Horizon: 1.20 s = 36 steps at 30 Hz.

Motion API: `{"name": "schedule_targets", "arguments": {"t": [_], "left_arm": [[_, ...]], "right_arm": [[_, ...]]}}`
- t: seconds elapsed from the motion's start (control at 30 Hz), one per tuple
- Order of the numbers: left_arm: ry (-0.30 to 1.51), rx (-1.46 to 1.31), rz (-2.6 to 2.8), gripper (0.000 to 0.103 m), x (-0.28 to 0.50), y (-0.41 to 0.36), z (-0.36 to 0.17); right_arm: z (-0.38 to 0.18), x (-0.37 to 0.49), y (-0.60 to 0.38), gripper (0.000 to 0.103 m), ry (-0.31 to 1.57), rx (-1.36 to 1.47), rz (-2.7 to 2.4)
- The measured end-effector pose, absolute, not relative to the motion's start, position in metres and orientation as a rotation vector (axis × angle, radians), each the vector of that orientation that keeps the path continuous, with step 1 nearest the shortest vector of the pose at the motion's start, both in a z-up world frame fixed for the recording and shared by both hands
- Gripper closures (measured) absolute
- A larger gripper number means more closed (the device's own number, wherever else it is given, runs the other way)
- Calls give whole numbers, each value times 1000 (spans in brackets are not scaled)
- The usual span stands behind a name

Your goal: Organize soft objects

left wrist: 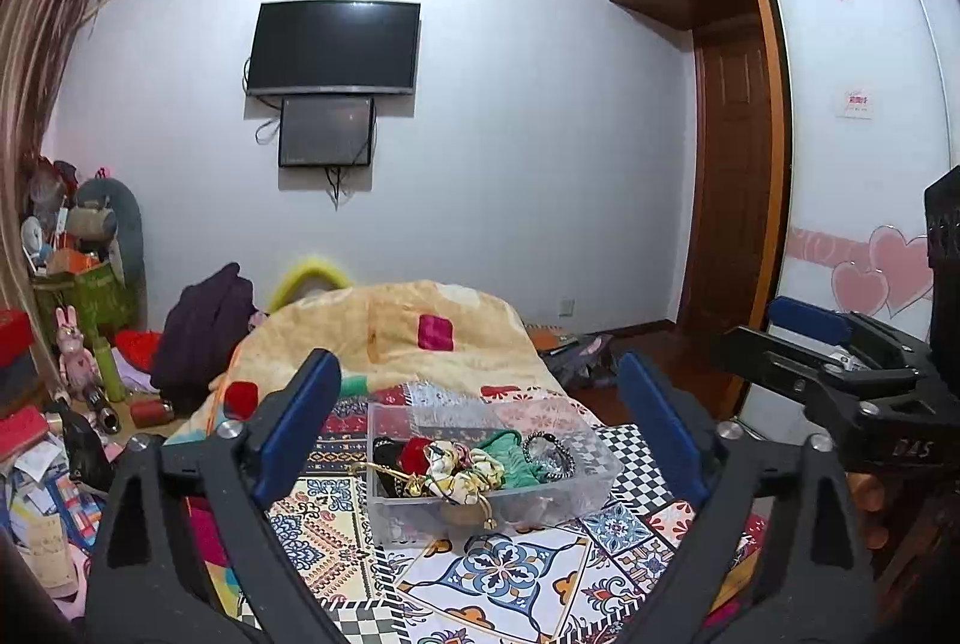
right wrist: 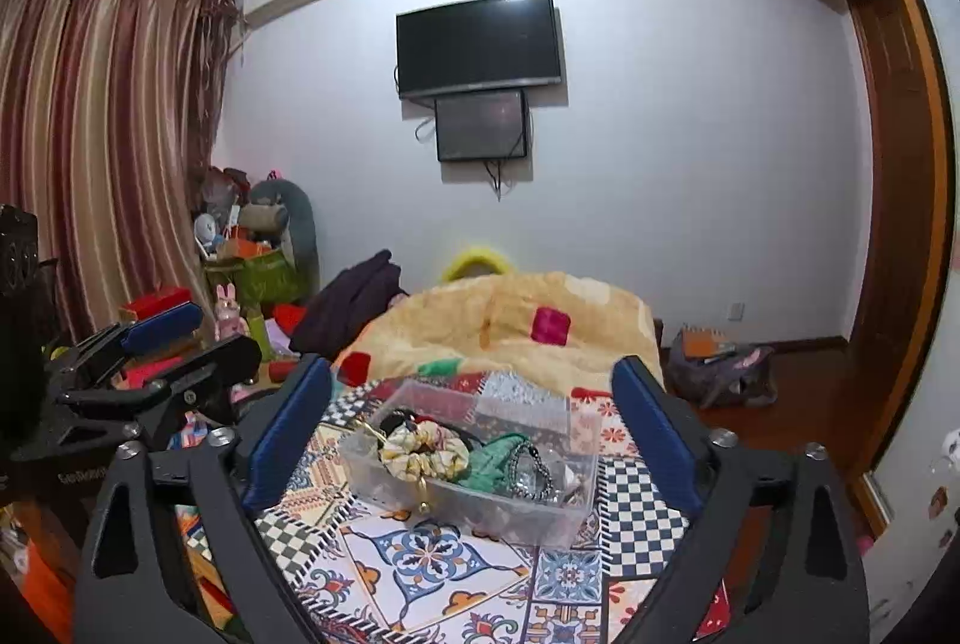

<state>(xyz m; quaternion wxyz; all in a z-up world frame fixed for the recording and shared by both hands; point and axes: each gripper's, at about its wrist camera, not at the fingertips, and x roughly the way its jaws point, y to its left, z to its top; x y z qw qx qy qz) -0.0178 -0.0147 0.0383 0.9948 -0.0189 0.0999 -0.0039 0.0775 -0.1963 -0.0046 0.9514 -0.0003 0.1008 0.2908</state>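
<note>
Here, at far left, your left gripper [left wrist: 480, 404] hangs above the bed [left wrist: 492, 572], its blue-padded fingers [left wrist: 297, 425] spread wide with nothing between them; in the right wrist view the same tool [right wrist: 162, 344] shows at the left edge, apart from the bin. Left of the bed, a cluttered corner holds a green bag [left wrist: 90, 296], a pink rabbit figure [left wrist: 75, 350] and striped curtains [right wrist: 90, 152]. A dark purple garment [left wrist: 204, 338] lies heaped at the bed's left side, beside a folded yellow quilt [left wrist: 408, 326] at the far end. At centre, the clear plastic bin [left wrist: 558, 500] rests on the patterned bedspread, framed between your fingers in both views. Inside it, reading left to right: a black fabric item [left wrist: 387, 452], a red soft piece [left wrist: 415, 455], a cream patterned scrunchie [left wrist: 462, 470] with a small bell hanging over the near wall, a green cloth [left wrist: 513, 458], and a dark beaded band [left wrist: 549, 455] toward the right end. On the wall above, a television [left wrist: 335, 47] hangs over a smaller screen [left wrist: 327, 132]. Further right, your right gripper [right wrist: 471, 398] also stands wide and empty, fingers [right wrist: 651, 431] either side of the bin; it appears again at the right edge of the left wrist view [left wrist: 840, 362]. At far right stand a brown door [left wrist: 729, 176] and a wardrobe panel [left wrist: 864, 164] with pink hearts.
</note>
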Motion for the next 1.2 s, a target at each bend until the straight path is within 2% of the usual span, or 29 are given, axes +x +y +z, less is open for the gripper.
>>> {"name": "schedule_targets", "arguments": {"t": [0.1, 1.2], "left_arm": [[187, -27, -6, 3, -22, -18, 39], [199, -23, -16, 0, -21, -18, 36]], "right_arm": [[-5, 74, -196, 1, 181, -3, 587], [-9, 66, -208, 0, 178, 32, 600]]}}
